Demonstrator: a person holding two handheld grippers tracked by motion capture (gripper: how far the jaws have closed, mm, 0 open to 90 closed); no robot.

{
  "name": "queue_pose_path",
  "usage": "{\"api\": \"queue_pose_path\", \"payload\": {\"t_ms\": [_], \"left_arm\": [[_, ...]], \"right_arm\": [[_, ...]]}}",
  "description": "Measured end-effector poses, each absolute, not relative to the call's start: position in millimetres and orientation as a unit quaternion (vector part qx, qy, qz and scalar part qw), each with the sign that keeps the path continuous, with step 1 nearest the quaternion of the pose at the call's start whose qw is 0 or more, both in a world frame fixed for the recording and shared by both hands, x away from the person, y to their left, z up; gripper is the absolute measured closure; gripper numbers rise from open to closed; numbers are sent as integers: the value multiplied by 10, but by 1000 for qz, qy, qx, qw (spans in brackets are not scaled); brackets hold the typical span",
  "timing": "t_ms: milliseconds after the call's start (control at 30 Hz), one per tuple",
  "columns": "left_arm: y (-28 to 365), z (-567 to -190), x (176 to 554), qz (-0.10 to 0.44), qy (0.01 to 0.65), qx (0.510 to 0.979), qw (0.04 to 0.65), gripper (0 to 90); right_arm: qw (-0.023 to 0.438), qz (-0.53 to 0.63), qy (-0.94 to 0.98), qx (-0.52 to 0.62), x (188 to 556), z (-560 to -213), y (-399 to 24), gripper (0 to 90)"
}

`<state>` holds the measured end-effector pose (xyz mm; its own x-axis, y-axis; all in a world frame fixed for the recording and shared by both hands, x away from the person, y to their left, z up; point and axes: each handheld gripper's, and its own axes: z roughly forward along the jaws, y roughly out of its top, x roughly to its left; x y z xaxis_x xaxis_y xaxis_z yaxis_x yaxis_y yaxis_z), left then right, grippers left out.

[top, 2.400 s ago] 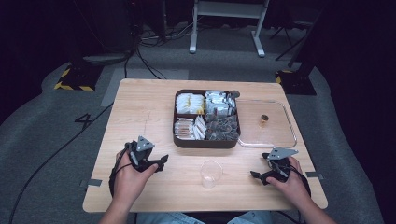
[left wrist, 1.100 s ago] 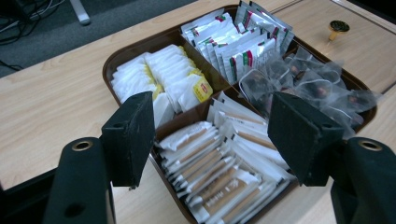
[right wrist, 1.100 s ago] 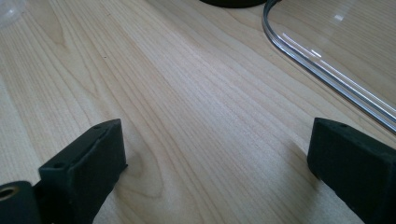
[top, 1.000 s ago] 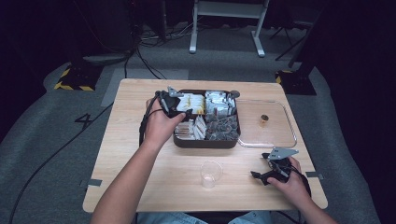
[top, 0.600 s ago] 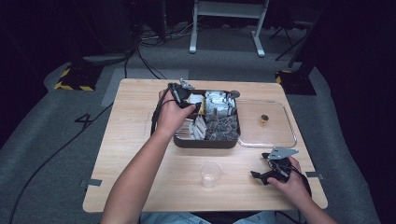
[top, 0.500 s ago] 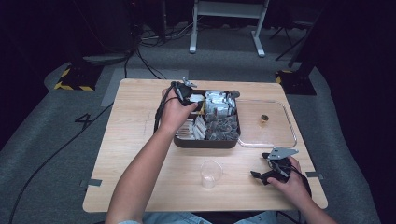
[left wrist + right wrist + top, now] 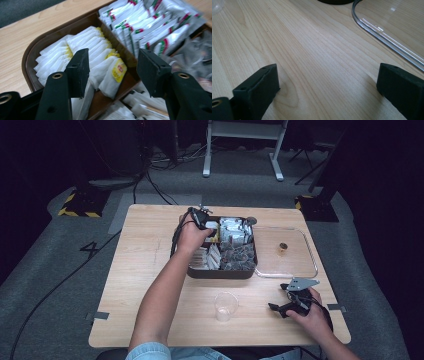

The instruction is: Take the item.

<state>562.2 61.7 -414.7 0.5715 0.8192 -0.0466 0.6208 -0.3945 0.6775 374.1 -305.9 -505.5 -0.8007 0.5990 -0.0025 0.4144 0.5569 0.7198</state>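
1. Over the far-left compartment of the brown tray (image 7: 220, 272), the left gripper (image 7: 112, 67) hangs with its fingers (image 7: 79, 71) parted on either side of a row of white tea bags (image 7: 85, 53); the jaws have just been closing, and the pads do not press on anything yet.
2. Between those fingers, the nearest tea bag with a yellow tag (image 7: 113, 75) leans at the front of its row, just beside the divider that separates it from the next compartment.
3. Beyond the divider, a packed row of white sachets with red and green print (image 7: 150, 27) stands on edge.
4. From the high view, the left hand (image 7: 192, 236) reaches across the wooden surface (image 7: 145, 270) to the tray's far-left corner, its cable trailing down beside the wrist.
5. Right of the tray and touching its side lies a clear lid (image 7: 290, 262), with a small brown knob (image 7: 283, 248) on it.
6. Nearer the person, a clear plastic cup (image 7: 225, 306) stands upright on the surface, well apart from the tray.
7. At the near right, the right gripper (image 7: 290, 302) rests low on the surface in the right hand (image 7: 312, 312); its fingers (image 7: 259, 85) stand wide apart with only bare wood between them, and the lid's rim (image 7: 384, 40) curves past just ahead.
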Motion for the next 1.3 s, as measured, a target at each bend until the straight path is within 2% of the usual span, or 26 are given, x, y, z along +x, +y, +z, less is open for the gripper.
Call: {"api": "queue_pose_path", "payload": {"t_ms": [233, 567, 933, 1100, 1300], "left_arm": [[658, -4354, 5772, 137, 457, 816, 327, 480], [661, -4434, 5826, 115, 477, 818, 299, 522], [621, -4452, 5850, 104, 476, 828, 277, 551], [609, -4434, 5822, 118, 478, 826, 274, 557], [574, -4379, 5782, 109, 474, 830, 272, 607]], "right_arm": [[127, 370, 873, 291, 3747, -5056, -3055, 43], [126, 371, 873, 291, 3747, -5056, -3055, 43], [126, 371, 873, 291, 3747, -5056, -3055, 43], [126, 371, 873, 292, 3747, -5056, -3055, 43], [127, 370, 873, 291, 3748, -5056, -3055, 43]]}}
